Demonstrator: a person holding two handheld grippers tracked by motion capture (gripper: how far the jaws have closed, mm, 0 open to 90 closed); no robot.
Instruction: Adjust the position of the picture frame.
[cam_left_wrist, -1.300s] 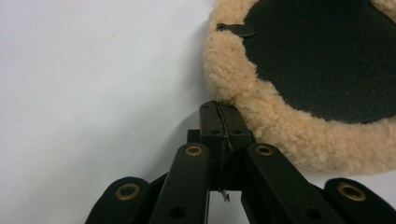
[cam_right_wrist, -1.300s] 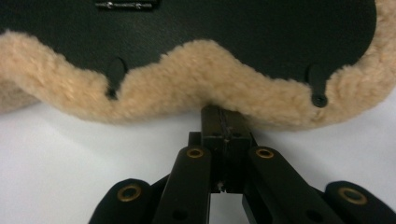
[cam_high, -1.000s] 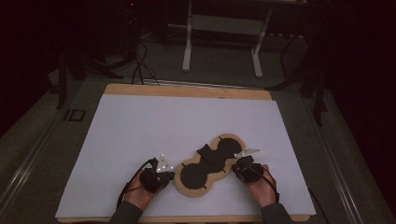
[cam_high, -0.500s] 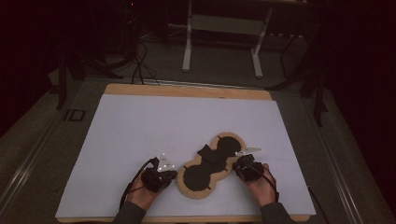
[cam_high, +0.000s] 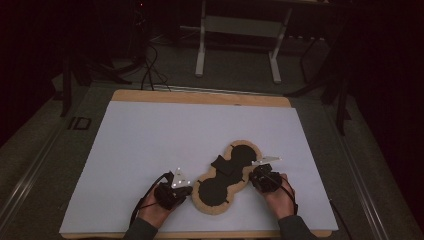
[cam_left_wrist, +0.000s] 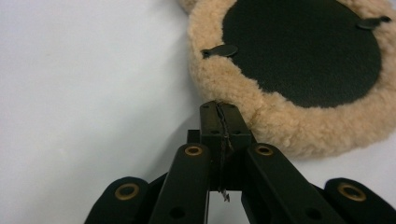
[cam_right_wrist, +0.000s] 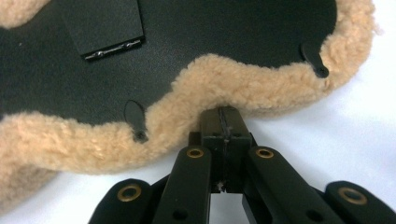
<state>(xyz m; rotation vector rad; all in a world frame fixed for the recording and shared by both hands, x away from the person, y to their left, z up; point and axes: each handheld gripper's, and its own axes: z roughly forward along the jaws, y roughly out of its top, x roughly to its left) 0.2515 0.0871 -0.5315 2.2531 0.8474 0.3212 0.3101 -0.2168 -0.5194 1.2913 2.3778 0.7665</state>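
left gripper (cam_left_wrist: 219, 109) – jaws closed, apparently pinching fleece pad (cam_left_wrist: 261, 116) | right gripper (cam_right_wrist: 223, 114) – same

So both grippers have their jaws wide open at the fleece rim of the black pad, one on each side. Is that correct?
Not quite: the jaws are shut, not open. The left gripper and the right gripper each show their jaws pressed together in their own gripper views, tips at the fleece rim of the black pad, one on each side.
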